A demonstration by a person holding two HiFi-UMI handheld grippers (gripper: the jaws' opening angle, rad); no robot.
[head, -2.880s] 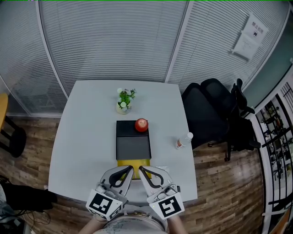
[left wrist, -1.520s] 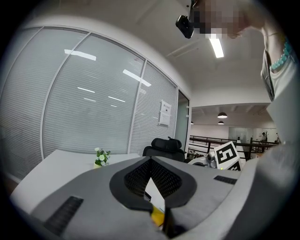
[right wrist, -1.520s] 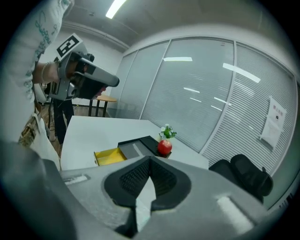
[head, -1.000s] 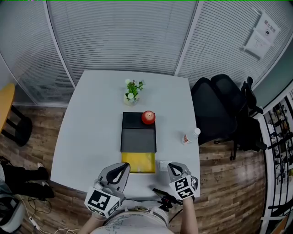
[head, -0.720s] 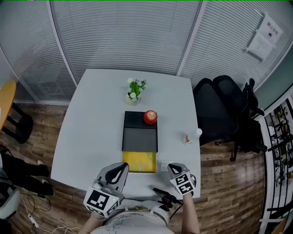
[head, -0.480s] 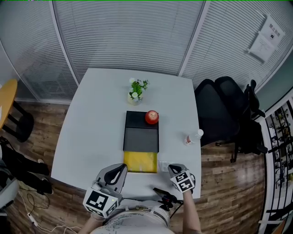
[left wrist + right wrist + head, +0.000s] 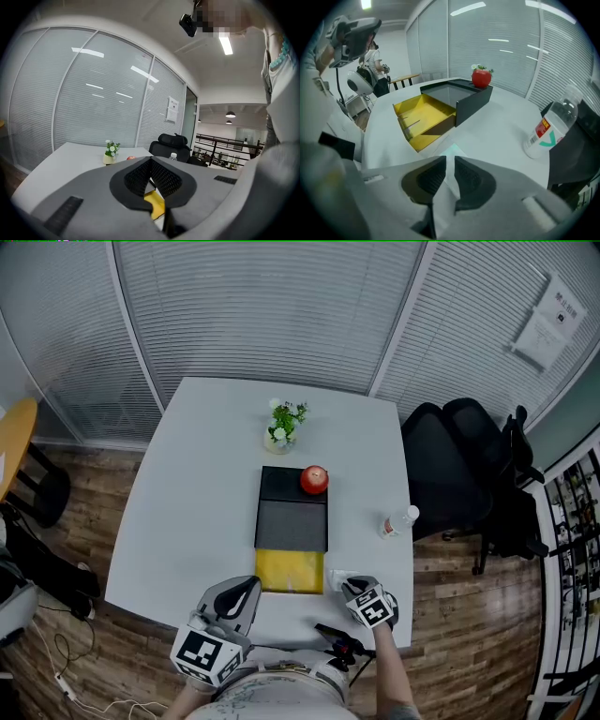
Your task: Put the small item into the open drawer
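Your right tongs [image 7: 347, 584] have dropped low to the table [image 7: 187, 521], and their jaws have just been opening to a narrow gap with nothing pinched yet. The small item [image 7: 452, 151], a pale flat piece, lies just beyond their tips, with the open yellow drawer [image 7: 290, 571] just to their left, so the pickup seems imminent. Your left tongs [image 7: 251, 587] are closed and empty.

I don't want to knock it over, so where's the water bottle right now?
Head view: the water bottle sits near the table's right edge, right of the black drawer unit.
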